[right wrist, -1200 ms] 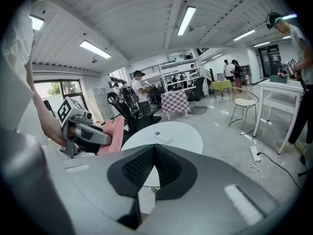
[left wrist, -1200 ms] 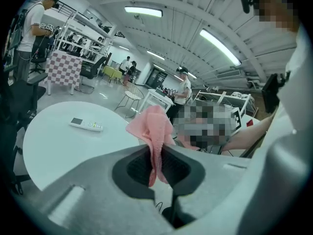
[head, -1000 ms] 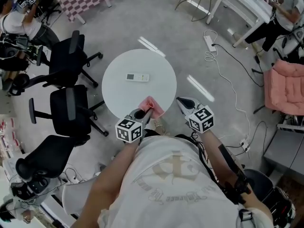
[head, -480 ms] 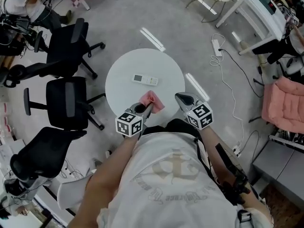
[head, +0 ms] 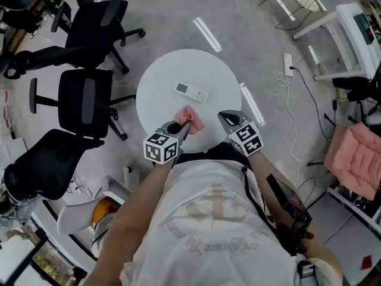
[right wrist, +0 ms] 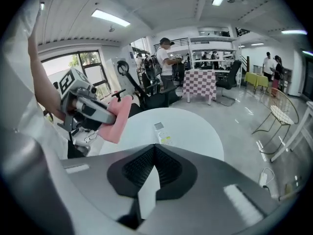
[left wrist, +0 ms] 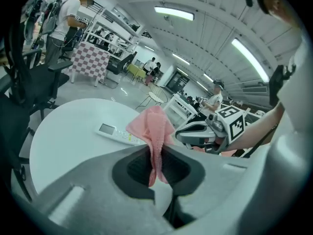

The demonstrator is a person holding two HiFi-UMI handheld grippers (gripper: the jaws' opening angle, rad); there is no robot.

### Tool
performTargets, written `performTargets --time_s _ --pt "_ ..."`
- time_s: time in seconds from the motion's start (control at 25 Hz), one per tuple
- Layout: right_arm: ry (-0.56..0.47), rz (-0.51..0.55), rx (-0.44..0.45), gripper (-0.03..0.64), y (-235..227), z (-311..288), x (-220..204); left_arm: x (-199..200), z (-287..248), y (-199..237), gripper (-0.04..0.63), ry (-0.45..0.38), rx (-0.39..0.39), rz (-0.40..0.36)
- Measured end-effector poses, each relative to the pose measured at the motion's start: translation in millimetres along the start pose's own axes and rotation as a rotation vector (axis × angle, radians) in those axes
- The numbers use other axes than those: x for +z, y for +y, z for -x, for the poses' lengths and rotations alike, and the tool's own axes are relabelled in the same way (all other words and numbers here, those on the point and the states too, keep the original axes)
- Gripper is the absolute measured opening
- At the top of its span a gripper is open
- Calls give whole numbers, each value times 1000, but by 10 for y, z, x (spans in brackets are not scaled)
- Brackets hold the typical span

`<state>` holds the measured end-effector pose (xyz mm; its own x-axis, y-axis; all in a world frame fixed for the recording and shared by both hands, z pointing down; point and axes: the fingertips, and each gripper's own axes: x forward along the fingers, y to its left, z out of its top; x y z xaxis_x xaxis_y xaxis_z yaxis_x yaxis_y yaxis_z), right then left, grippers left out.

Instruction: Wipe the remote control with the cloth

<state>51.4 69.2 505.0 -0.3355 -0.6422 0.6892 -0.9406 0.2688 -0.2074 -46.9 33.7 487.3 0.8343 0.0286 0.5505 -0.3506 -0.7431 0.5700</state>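
The left gripper's (head: 181, 130) jaws clench the cloth (head: 190, 118); the right gripper's (head: 225, 119) jaws are pressed together. The remote (head: 191, 92) lies ahead on the tabletop (head: 158, 97), apart from both.

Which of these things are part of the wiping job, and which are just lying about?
In the job: remote control on the round table; pink cloth, clamped in the left gripper; right gripper, shut and empty.
Lying about: black office chairs; power strip; pink cushion.
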Motion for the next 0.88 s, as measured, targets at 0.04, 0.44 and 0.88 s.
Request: performTargets --time_s 0.04,0.44,0.88 --pt "19 28 14 8 -29 -44 -28 10 -34 0 21 -1 12 8" --pt "133 141 95 8 -171 -630 -89 76 -246 320 21 31 128 44" --pt "214 220 94 133 -226 -1100 -146 111 -447 672 21 61 175 72"
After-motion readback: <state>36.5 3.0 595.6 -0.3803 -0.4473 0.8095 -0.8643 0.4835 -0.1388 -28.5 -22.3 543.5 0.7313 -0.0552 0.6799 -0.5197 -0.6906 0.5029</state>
